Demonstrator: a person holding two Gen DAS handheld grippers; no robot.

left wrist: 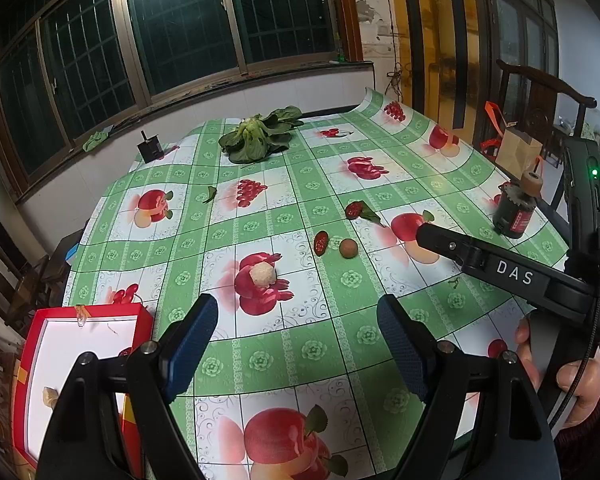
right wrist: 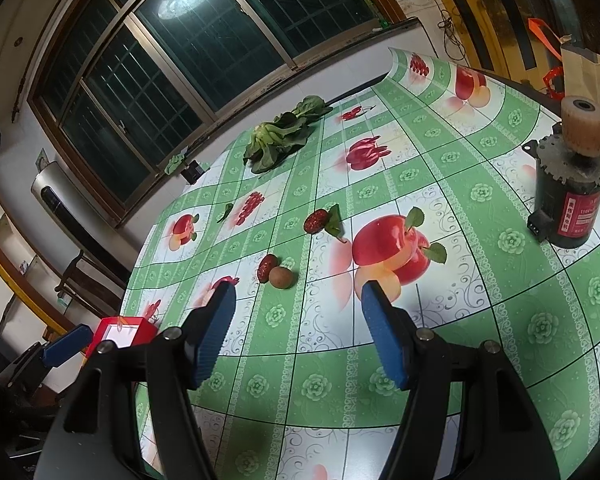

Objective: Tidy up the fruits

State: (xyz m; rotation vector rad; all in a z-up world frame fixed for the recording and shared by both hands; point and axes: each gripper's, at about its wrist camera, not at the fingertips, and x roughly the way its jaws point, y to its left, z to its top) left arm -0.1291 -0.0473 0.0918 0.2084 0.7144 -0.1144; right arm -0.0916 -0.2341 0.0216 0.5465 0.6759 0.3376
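On the green fruit-print tablecloth (left wrist: 352, 280) lie a red date (left wrist: 321, 242), a round brown fruit (left wrist: 347, 248) touching it, a second red date (left wrist: 354, 210) beside a leaf, and a pale rough ball (left wrist: 263, 274). My left gripper (left wrist: 296, 320) hovers open just short of the ball, holding nothing. A red box (left wrist: 88, 312) with a white inside sits at the lower left and holds a pale piece (left wrist: 50, 396). My right gripper (right wrist: 298, 296) is open and empty, with the date (right wrist: 267, 267) and brown fruit (right wrist: 281, 277) just beyond its left finger. The farther date (right wrist: 315, 221) and the red box (right wrist: 124, 322) show here too.
Leafy greens (left wrist: 260, 140) lie at the far side, with a small black box (left wrist: 150, 148) to their left. A dark motor topped by a tape roll (right wrist: 572, 200) stands at the right edge. A chair and paper bag (left wrist: 518, 150) stand beyond. A hand (left wrist: 572, 380) grips the right tool.
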